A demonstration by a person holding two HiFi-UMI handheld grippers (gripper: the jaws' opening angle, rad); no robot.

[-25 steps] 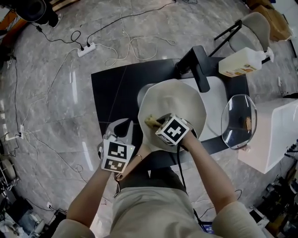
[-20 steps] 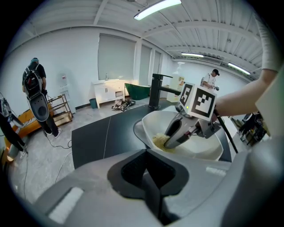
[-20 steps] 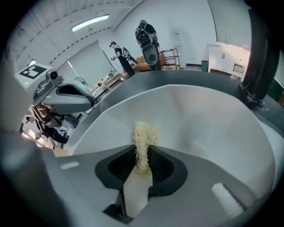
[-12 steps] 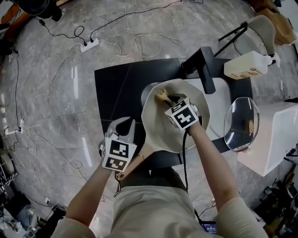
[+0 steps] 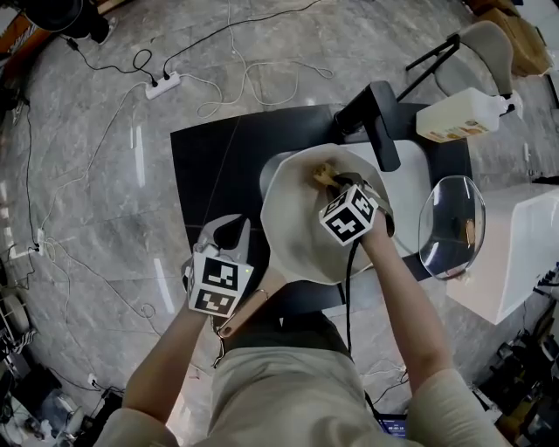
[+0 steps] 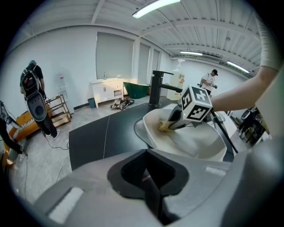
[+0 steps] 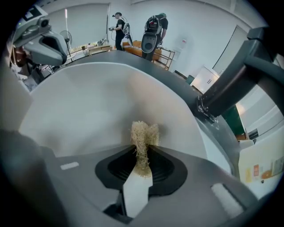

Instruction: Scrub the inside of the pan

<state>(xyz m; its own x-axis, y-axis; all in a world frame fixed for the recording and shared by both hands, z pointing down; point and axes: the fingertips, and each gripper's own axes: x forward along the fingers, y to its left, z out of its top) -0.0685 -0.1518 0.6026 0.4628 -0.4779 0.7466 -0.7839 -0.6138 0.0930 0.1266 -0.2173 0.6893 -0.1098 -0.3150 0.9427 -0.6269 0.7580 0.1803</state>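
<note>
Head view: overhead, looking steeply down; pan (image 5: 299, 218) mid-frame. Left gripper view: low, farther back, facing faucet (image 6: 156, 86). Right gripper view: close, inside pan. Pan shared by all.

Light: we see bright, even light from ceiling strips (image 6: 155, 6).
Glare: pale streaks shine on the marble floor (image 5: 140, 148).
Edges: both gripper views bend strongly, with black corners.
Focus: nearest parts there look soft to us.
</note>
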